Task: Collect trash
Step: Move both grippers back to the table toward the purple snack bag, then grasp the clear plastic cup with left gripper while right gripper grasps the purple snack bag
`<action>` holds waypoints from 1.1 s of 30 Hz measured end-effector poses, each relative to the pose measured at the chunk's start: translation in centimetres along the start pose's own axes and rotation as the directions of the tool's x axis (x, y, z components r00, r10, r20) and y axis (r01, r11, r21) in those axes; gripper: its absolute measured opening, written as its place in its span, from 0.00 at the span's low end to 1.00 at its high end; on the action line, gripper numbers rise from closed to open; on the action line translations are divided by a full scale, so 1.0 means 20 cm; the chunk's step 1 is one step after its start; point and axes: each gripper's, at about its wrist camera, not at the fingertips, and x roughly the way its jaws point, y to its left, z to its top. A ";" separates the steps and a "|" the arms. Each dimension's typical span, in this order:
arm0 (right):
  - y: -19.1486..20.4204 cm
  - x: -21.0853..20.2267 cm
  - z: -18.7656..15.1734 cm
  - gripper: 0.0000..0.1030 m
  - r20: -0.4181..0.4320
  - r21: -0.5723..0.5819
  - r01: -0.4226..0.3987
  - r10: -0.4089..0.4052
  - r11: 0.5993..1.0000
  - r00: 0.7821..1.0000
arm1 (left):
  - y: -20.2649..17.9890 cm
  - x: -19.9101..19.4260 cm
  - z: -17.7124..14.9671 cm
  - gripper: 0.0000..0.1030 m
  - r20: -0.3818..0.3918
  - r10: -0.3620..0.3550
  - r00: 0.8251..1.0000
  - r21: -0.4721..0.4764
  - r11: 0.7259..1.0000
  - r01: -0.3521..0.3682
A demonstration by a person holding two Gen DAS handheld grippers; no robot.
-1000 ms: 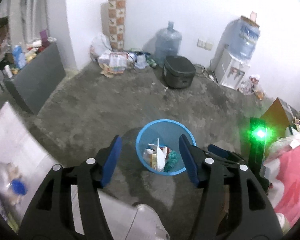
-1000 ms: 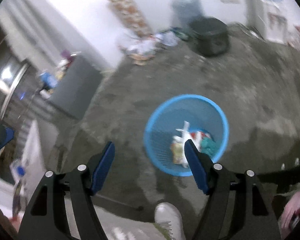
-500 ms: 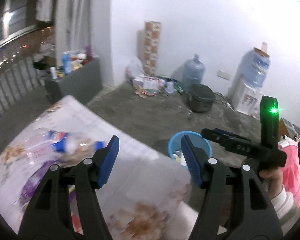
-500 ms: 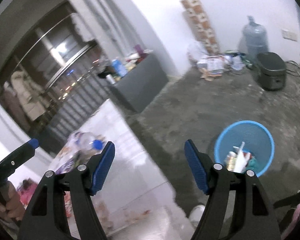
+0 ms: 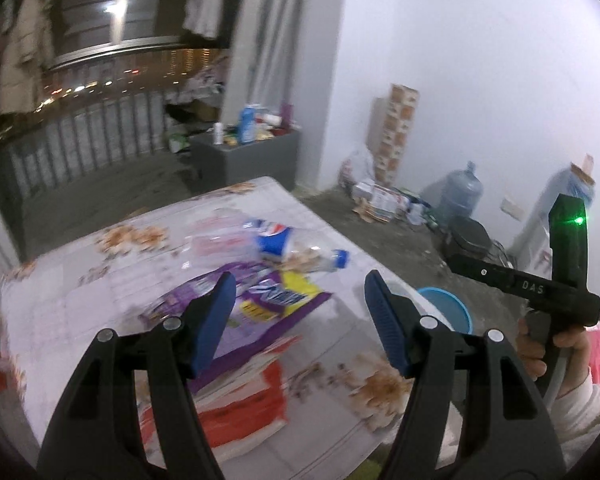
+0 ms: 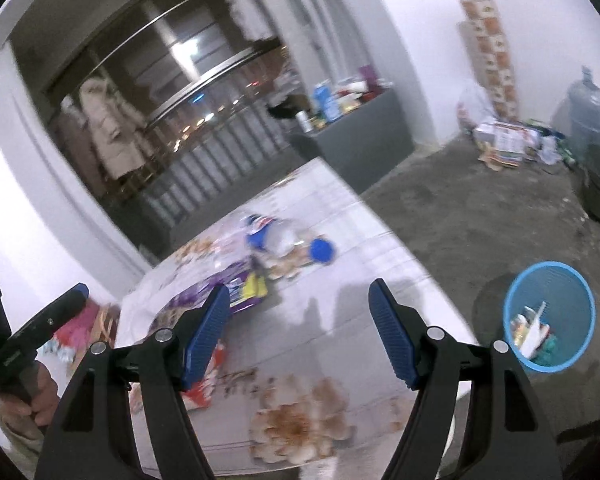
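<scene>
A table [image 5: 80, 300] with a flowered cloth carries the trash. A crushed clear bottle [image 5: 296, 248] with a blue cap lies at its far side. A purple snack bag [image 5: 260, 304] lies nearer, and a red wrapper [image 5: 244, 408] nearest. My left gripper [image 5: 300, 292] hovers above the purple bag, its jaws opening with nothing between them. My right gripper [image 6: 298, 300] is open and empty over the table [image 6: 340, 248], short of the bottle [image 6: 288, 240] and beside the purple bag [image 6: 220, 292]. The blue bin [image 6: 550, 316] stands on the floor to the right, with trash inside.
A grey cabinet [image 5: 252, 156] loaded with bottles stands beyond the table by the balcony railing. Cartons and a bag [image 5: 380, 200], a water jug [image 5: 460, 196] and a black cooker [image 5: 468, 240] line the far wall. The table edge hides most of the bin [image 5: 448, 312].
Both grippers have swung up and left, from over the blue bin on the floor to over the table. The bottle and wrappers have come into view beneath them.
</scene>
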 end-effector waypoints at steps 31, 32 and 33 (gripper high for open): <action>0.22 0.55 -0.05 0.68 -0.255 0.212 -0.204 0.256 0.956 0.933 | 0.65 -0.01 -0.26 0.61 -0.061 0.039 0.997 -0.243 0.969 -0.053; 0.22 0.59 -0.05 0.68 -0.264 0.238 -0.211 0.272 0.948 0.925 | 0.65 -0.01 -0.26 0.61 -0.061 0.034 0.998 -0.236 0.970 -0.048; 0.22 0.62 -0.06 0.66 -0.271 0.254 -0.214 0.282 0.943 0.920 | 0.65 0.00 -0.27 0.61 -0.065 0.030 0.997 -0.229 0.972 -0.044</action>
